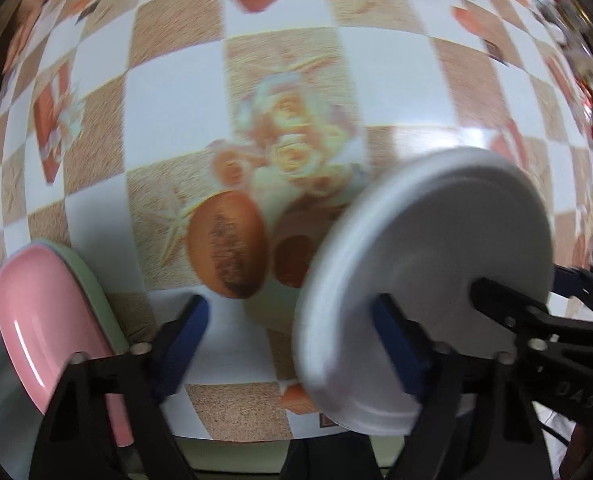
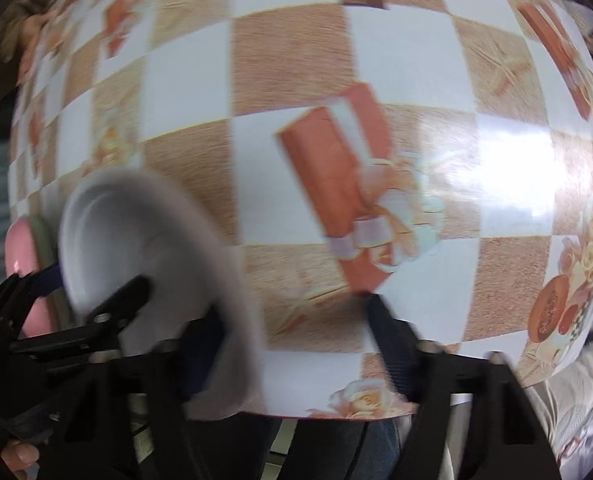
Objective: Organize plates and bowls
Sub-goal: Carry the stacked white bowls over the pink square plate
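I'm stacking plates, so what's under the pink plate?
A green plate sits right under the pink plate; only its rim shows. The rest of it, and anything below, is covered.

Home dining table — printed tablecloth (image 1: 176,80)

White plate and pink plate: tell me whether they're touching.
Apart. The left wrist view shows the white plate on the right and the pink plate far left, with open tablecloth plainly between them.

White plate (image 1: 436,264) tilted on edge; pink plate (image 1: 44,312) on green plate (image 1: 92,280).
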`<action>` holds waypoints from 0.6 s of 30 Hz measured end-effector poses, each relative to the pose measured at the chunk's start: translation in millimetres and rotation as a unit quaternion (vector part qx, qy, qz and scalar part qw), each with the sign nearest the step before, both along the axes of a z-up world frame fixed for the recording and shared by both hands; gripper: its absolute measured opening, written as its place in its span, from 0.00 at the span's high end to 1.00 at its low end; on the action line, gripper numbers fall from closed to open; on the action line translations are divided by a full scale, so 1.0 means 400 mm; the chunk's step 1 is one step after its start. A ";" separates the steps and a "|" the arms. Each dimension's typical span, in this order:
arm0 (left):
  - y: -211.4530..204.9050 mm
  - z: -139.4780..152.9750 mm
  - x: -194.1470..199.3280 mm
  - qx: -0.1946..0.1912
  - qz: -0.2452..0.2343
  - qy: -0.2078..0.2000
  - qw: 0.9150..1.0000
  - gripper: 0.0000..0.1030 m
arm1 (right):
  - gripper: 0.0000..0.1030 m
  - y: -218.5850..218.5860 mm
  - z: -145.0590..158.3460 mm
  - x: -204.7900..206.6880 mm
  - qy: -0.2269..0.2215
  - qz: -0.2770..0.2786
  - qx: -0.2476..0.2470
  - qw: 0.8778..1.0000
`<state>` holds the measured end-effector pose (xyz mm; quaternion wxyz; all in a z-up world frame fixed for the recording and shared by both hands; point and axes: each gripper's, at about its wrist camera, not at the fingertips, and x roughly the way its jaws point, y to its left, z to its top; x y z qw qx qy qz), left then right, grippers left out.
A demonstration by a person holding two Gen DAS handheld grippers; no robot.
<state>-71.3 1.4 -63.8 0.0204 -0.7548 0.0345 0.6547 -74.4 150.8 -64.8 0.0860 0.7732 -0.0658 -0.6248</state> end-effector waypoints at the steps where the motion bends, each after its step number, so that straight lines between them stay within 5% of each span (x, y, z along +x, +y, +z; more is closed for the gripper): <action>1: 0.011 0.003 -0.002 0.005 -0.009 0.000 1.000 0.32 | 0.53 -0.009 0.000 0.001 -0.002 0.001 -0.008 1.000; 2: 0.020 0.003 -0.004 0.014 -0.012 -0.003 1.000 0.40 | 0.65 -0.015 0.000 0.000 -0.007 -0.002 -0.020 1.000; 5: 0.035 0.009 -0.011 0.033 -0.011 -0.010 0.999 0.62 | 0.78 -0.038 -0.009 -0.001 -0.025 -0.015 -0.043 0.999; 18: 0.033 0.082 0.050 0.025 -0.026 0.006 0.999 0.62 | 0.77 -0.106 0.035 0.012 -0.029 0.030 -0.022 0.999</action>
